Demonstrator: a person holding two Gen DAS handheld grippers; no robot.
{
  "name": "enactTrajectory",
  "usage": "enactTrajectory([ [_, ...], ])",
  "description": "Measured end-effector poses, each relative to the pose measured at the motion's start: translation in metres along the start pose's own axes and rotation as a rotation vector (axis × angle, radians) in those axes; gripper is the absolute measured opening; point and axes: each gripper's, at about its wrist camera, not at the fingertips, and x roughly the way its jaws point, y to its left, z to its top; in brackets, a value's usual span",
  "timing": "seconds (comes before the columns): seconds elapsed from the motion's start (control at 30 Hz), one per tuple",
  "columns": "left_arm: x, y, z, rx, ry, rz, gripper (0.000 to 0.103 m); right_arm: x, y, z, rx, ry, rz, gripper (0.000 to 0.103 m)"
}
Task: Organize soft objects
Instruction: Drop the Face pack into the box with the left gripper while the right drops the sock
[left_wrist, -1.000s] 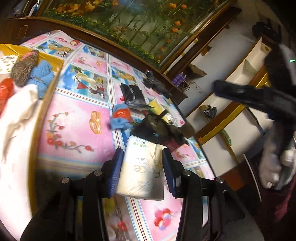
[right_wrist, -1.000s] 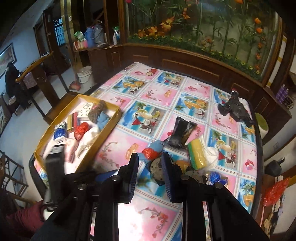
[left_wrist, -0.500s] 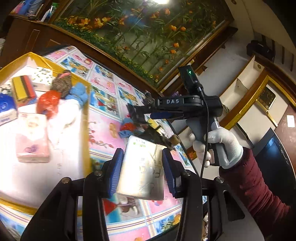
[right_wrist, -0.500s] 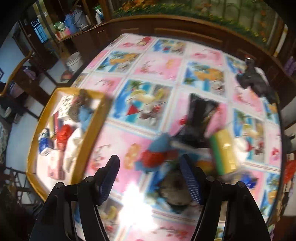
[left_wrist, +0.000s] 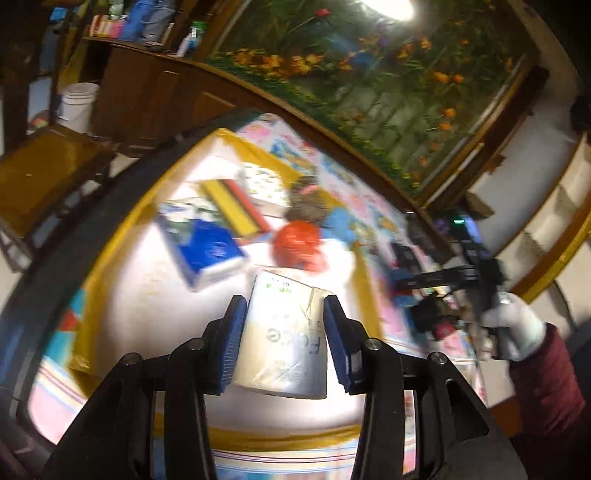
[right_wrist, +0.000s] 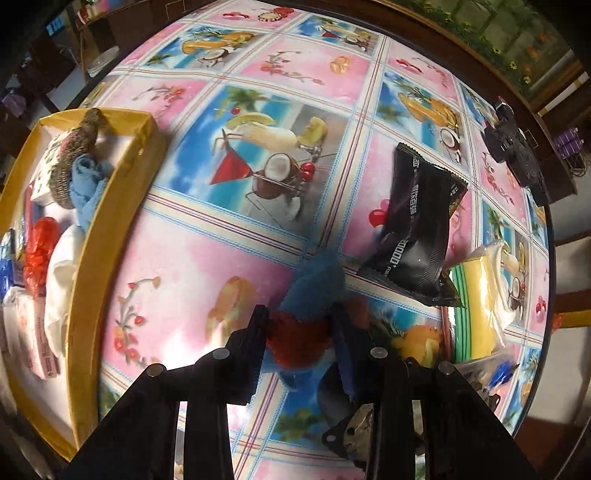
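The left gripper (left_wrist: 282, 341) has its jaws clamped on a white tissue pack (left_wrist: 284, 343), held over the near part of a yellow-rimmed box (left_wrist: 122, 218). Inside the box lie a blue pack (left_wrist: 207, 249), a yellow and red block (left_wrist: 234, 205), a red bag (left_wrist: 299, 240), a brown knit (left_wrist: 308, 201) and a blue cloth (left_wrist: 338, 219) at the far right corner.

The right gripper (right_wrist: 301, 334) points steeply down at the tabletop (right_wrist: 192, 258); its jaws are closing, with a red and blue bundle (right_wrist: 303, 321) between them. Whether the pads press on it yet I cannot tell. Right of it lie a black pouch (right_wrist: 417, 229), a yellow sponge pack (right_wrist: 480, 302) and, at the far right edge, a black device (right_wrist: 517, 151). A dark metal part (right_wrist: 354, 428) sits near, under the right finger.

The tabletop is covered in a glossy cloth of pink and blue squares with fruit and drink pictures. Behind it run dark wood cabinets (left_wrist: 155, 96) and a large flower mural (left_wrist: 369, 66). A white bucket (left_wrist: 75, 105) stands on the floor at far left. A gloved hand (left_wrist: 513, 332) in a maroon sleeve holds the right gripper.
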Motion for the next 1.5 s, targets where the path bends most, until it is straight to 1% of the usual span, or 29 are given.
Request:
enactTrajectory([
  [0.1, 0.019, 0.005, 0.001, 0.049, 0.084, 0.113, 0.042, -0.024, -0.002, -0.004, -0.001, -0.049, 0.036, 0.033],
  [0.13, 0.024, 0.005, 0.001, 0.062, 0.109, 0.135, 0.042, -0.033, -0.003, -0.004, -0.006, -0.066, 0.056, 0.033],
  [0.2, 0.029, 0.006, 0.001, 0.071, 0.126, 0.157, 0.043, -0.056, 0.006, -0.013, -0.026, -0.112, 0.108, 0.033],
  [0.27, 0.031, 0.008, 0.003, 0.069, 0.132, 0.162, 0.053, -0.078, 0.016, -0.023, -0.055, -0.148, 0.163, 0.033],
  [0.37, 0.026, 0.009, 0.005, 0.051, 0.099, 0.186, 0.054, -0.105, 0.046, -0.043, -0.136, -0.181, 0.266, 0.034],
  [0.5, 0.006, 0.015, 0.007, -0.029, 0.014, 0.136, 0.055, -0.117, 0.092, -0.067, -0.262, -0.155, 0.371, 0.034],
  [0.53, 0.000, 0.017, 0.008, -0.046, -0.014, 0.132, 0.060, -0.117, 0.104, -0.072, -0.296, -0.145, 0.386, 0.034],
  [0.57, -0.005, 0.019, 0.009, -0.065, -0.039, 0.128, 0.065, -0.115, 0.114, -0.075, -0.324, -0.136, 0.391, 0.034],
  [0.67, -0.020, 0.025, 0.008, -0.114, -0.088, 0.097, 0.066, -0.105, 0.140, -0.079, -0.383, -0.118, 0.365, 0.034],
  [0.77, -0.027, 0.028, 0.006, -0.128, -0.091, 0.078, 0.066, -0.088, 0.151, -0.077, -0.392, -0.082, 0.351, 0.035],
  [0.8, -0.028, 0.027, 0.006, -0.128, -0.088, 0.072, 0.066, -0.083, 0.153, -0.076, -0.392, -0.080, 0.330, 0.035],
  [0.87, -0.029, 0.026, 0.005, -0.126, -0.082, 0.063, 0.066, -0.076, 0.158, -0.072, -0.383, -0.090, 0.307, 0.041],
  [0.9, -0.028, 0.025, 0.004, -0.127, -0.078, 0.056, 0.066, -0.076, 0.157, -0.073, -0.372, -0.095, 0.314, 0.044],
  [0.93, -0.028, 0.024, 0.004, -0.126, -0.073, 0.051, 0.066, -0.070, 0.157, -0.069, -0.366, -0.101, 0.325, 0.049],
  [0.97, -0.028, 0.023, 0.003, -0.126, -0.069, 0.052, 0.066, -0.072, 0.155, -0.070, -0.358, -0.117, 0.339, 0.053],
  [1.0, -0.027, 0.021, 0.002, -0.124, -0.065, 0.053, 0.066, -0.076, 0.153, -0.071, -0.354, -0.142, 0.347, 0.055],
  [1.07, -0.026, 0.018, 0.001, -0.121, -0.054, 0.052, 0.066, -0.089, 0.143, -0.078, -0.347, -0.209, 0.345, 0.063],
  [1.2, -0.023, 0.003, -0.003, -0.088, -0.036, 0.048, 0.066, -0.121, 0.112, -0.102, -0.304, -0.362, 0.338, 0.068],
  [1.3, -0.022, -0.014, -0.007, -0.042, -0.029, 0.050, 0.066, -0.144, 0.073, -0.128, -0.224, -0.499, 0.326, 0.076],
  [1.37, -0.021, -0.029, -0.009, -0.002, -0.024, 0.052, 0.066, -0.156, 0.045, -0.150, -0.163, -0.597, 0.286, 0.085],
  [1.4, -0.020, -0.035, -0.012, 0.011, -0.022, 0.049, 0.066, -0.161, 0.030, -0.163, -0.133, -0.650, 0.246, 0.087],
  [1.43, -0.019, -0.043, -0.013, 0.027, -0.018, 0.042, 0.066, -0.165, 0.014, -0.176, -0.105, -0.694, 0.200, 0.093],
  [1.47, -0.018, -0.051, -0.015, 0.043, -0.012, 0.037, 0.066, -0.166, 0.000, -0.189, -0.079, -0.724, 0.162, 0.099],
  [1.5, -0.016, -0.059, -0.017, 0.060, -0.006, 0.034, 0.066, -0.166, -0.011, -0.198, -0.055, -0.740, 0.137, 0.101],
])
